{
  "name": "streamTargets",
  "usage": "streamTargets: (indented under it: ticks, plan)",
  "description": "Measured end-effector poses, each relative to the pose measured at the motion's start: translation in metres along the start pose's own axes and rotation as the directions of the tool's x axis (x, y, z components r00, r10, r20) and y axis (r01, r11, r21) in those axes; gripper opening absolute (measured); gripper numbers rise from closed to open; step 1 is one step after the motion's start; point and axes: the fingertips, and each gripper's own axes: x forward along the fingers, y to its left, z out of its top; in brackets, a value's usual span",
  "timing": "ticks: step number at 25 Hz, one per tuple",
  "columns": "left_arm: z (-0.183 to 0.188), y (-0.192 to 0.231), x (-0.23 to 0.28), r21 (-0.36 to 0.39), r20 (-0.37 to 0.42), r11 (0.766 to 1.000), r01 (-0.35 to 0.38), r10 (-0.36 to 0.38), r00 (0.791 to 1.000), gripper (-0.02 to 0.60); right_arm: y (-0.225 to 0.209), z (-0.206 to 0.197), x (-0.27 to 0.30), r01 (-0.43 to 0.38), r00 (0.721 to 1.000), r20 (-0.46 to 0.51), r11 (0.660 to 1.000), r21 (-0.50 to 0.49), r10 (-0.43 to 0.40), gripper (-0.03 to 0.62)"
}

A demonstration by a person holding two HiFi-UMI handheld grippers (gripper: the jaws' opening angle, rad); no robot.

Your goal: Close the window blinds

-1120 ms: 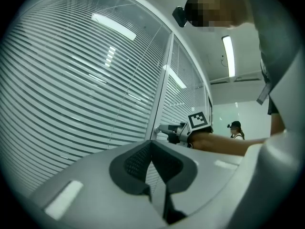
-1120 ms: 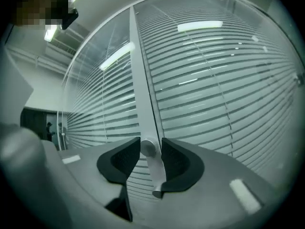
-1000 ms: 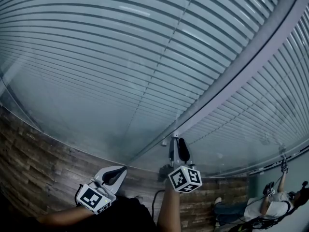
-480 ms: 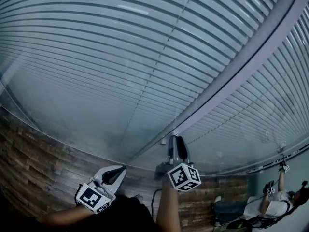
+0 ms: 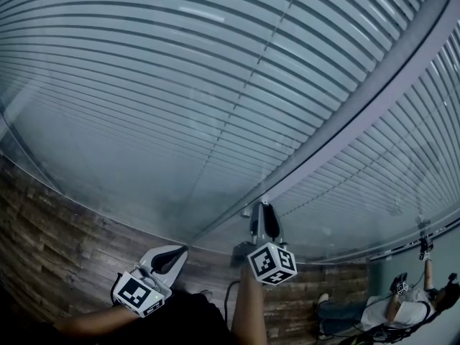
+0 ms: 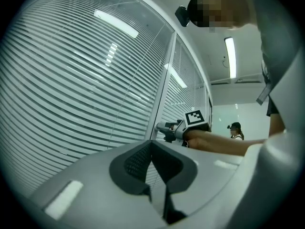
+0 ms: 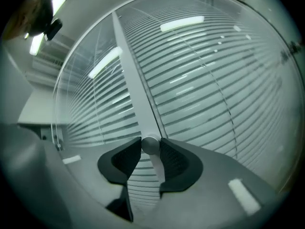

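Two handheld grippers are held level before a glass wall covered by lowered window blinds, whose horizontal slats show narrow gaps between them. The right gripper reaches to the pale upright frame post between two panes. Its jaws have just been closing, and a small round knob sits between them, touching both pads. The blinds spread to either side of this gripper and above it. The left gripper hangs lower and well to the left of the right one, its jaw tips together with nothing held. Another person stands far off to the right.
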Motion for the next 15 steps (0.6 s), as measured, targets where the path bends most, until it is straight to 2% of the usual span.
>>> streamTargets:
  ticks: [1, 3, 7, 9, 12, 15]
  plan:
    - [0.0, 0.0, 0.0, 0.002, 0.0, 1.0, 0.001, -0.001, 1.0, -0.002, 0.001, -0.001, 0.0, 0.018, 1.0, -0.016, 0.994, -0.104, -0.02, 0.129]
    - [-0.002, 0.001, 0.001, 0.001, -0.002, 1.0, 0.004, -0.004, 1.0, -0.002, 0.003, -0.003, 0.002, 0.045, 0.998, -0.038, 0.961, -0.271, -0.057, 0.127]
    - [-0.005, 0.0, 0.001, -0.009, -0.015, 1.0, 0.009, -0.009, 1.0, -0.002, 0.007, -0.002, 0.001, 0.026, 0.997, -0.059, 0.916, -0.401, -0.055, 0.127]
    - [-0.006, -0.002, 0.001, -0.01, -0.02, 1.0, 0.014, -0.014, 1.0, -0.002, 0.01, -0.002, 0.0, 0.01, 0.996, -0.077, 0.881, -0.474, -0.053, 0.127]
    - [-0.008, -0.003, 0.0, -0.012, -0.023, 1.0, 0.02, -0.02, 1.0, -0.002, 0.017, -0.006, 0.0, 0.0, 0.993, -0.099, 0.808, -0.589, -0.072, 0.127]
    - [-0.01, -0.004, -0.001, -0.014, -0.023, 1.0, 0.024, -0.024, 0.999, -0.002, 0.022, -0.009, 0.0, -0.016, 0.988, -0.119, 0.709, -0.705, -0.097, 0.127]
